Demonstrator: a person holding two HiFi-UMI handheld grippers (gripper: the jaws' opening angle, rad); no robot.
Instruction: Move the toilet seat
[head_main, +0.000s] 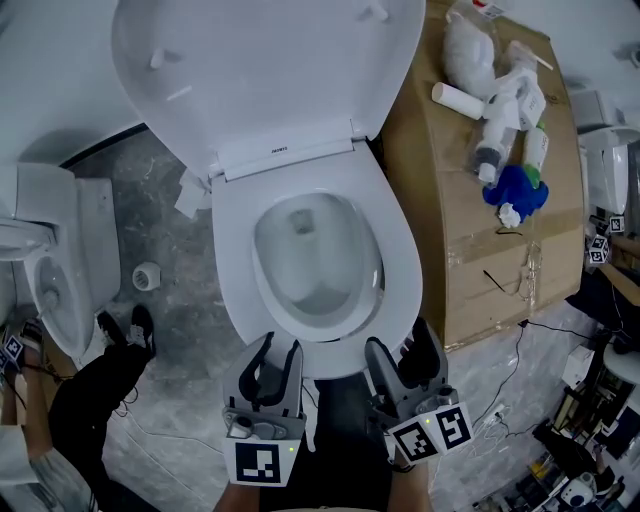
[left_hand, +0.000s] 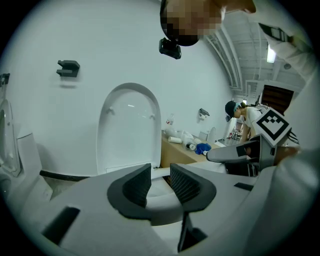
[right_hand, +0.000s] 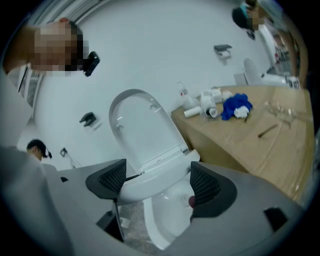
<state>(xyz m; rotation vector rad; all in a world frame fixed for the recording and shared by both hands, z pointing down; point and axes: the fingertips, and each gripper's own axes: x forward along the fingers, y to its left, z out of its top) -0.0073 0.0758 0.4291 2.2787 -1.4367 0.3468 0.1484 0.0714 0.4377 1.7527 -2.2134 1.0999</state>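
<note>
Toilet seat (head_main: 402, 262) lies lowered over the bowl (head_main: 318, 268) in the head view, long axis running away from the left gripper (head_main: 275, 350) and right gripper (head_main: 402, 346) at its near rim, grey stone floor (head_main: 168, 292) around. Left gripper view: narrow jaws pinch that front rim. Right gripper view: jaws wide apart, rim between them, seemingly untouched.

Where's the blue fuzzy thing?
The blue thing lies at the head view's right, on the cardboard box beside the toilet seat, just below the white bottles.
</note>
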